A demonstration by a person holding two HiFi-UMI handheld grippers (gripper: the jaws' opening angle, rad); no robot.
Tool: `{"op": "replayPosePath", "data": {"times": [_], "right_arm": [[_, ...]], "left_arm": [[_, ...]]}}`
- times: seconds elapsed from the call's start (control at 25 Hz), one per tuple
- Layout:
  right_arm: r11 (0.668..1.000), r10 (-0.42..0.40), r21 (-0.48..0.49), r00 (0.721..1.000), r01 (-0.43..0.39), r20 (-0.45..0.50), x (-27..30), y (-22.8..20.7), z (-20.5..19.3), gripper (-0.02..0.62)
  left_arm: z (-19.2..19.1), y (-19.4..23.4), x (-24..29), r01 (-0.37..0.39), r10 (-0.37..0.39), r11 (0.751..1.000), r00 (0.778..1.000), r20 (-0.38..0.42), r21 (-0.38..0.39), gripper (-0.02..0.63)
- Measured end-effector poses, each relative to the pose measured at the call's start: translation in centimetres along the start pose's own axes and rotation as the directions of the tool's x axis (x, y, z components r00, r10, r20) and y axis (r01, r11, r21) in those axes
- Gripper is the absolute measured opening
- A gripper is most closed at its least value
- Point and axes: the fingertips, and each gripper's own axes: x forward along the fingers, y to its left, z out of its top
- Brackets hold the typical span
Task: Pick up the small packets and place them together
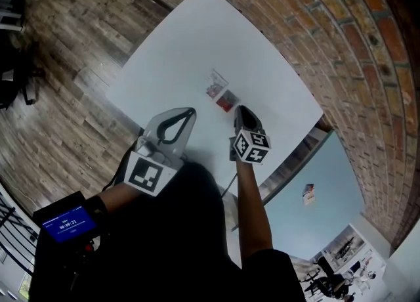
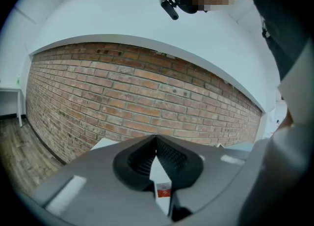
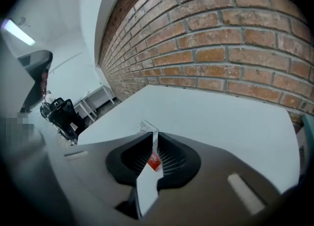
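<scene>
While poised at red packet (image 1: 225, 101), laid just beside clear packet (image 1: 215, 88) apparently for grouping, holds right gripper (image 1: 241, 111) jaws narrowly apart, unclamped; left gripper (image 1: 191, 112) closed, empty, aside.

Left of centre in the head view, the left gripper (image 1: 191, 111) has a pale grey shell with black-rimmed jaws. The marker cube (image 1: 146, 174) at its back shows one bold black-and-white square. The right gripper (image 1: 240, 109) looks darker, and its second cube (image 1: 250, 146) is patterned on several faces. Seen close in the gripper views, both have smooth grey housings and black ribbed pads (image 2: 172, 158). The person wears a black short-sleeved top (image 1: 184, 241). At lower left is a black device (image 1: 65, 223) with a blue screen.
</scene>
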Motion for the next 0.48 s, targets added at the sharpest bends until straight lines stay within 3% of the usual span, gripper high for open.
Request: {"op": "replayPosePath", "data": {"times": [0.28,0.48], "right_arm": [[1.000,0.013,-0.011,0.987,-0.011,0.159,-5.2,4.1,4.2,0.003],[1.000,-0.018,0.025,0.931,0.009,0.364,-10.5,7.8,9.3,0.002]], "left_arm": [[1.9,-2.0,1.8,0.082,-0.083,0.996,0.996,0.036,0.028,0.000],[3.8,-1.8,3.0,0.128,-0.130,0.990,0.990,0.054,0.054,0.000]]}}
